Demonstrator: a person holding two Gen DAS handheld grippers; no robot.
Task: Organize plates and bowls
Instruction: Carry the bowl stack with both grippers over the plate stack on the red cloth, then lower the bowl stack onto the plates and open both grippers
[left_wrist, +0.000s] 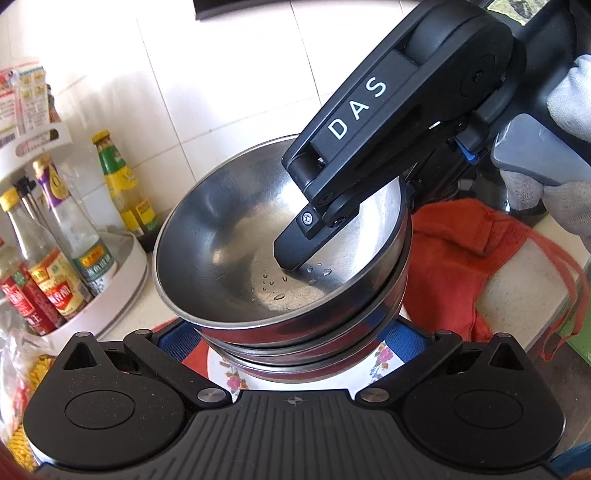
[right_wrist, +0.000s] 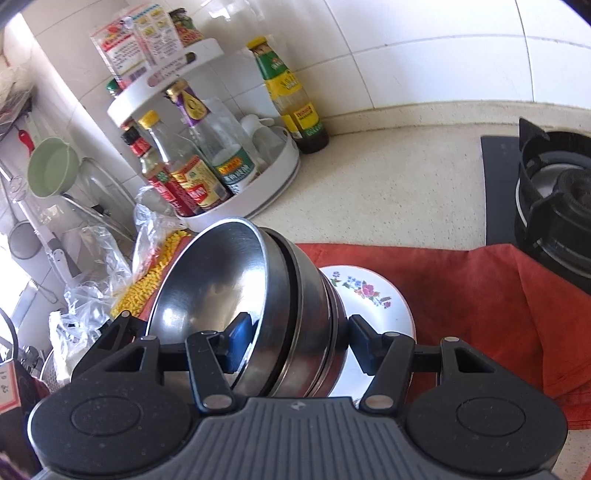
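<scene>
A stack of steel bowls (left_wrist: 236, 236) rests on a white flowered plate (left_wrist: 380, 360). The top bowl is tilted and wet inside. My right gripper (right_wrist: 295, 341) straddles the rims of the stack (right_wrist: 295, 295): its left blue pad (right_wrist: 240, 339) is inside the top bowl, its right pad (right_wrist: 364, 341) is outside, with a gap to the bowls. In the left wrist view its finger (left_wrist: 299, 245) reaches into the bowl. My left gripper (left_wrist: 295, 339) is open wide on both sides of the stack's base, above the plate (right_wrist: 365, 291).
An orange cloth (right_wrist: 480, 295) lies under the plate. A white two-tier rack of sauce bottles (right_wrist: 207, 162) stands at the back left, a tall bottle (right_wrist: 291, 99) beside it. A gas burner (right_wrist: 554, 214) is at the right. Plastic bags (right_wrist: 110, 266) lie at the left.
</scene>
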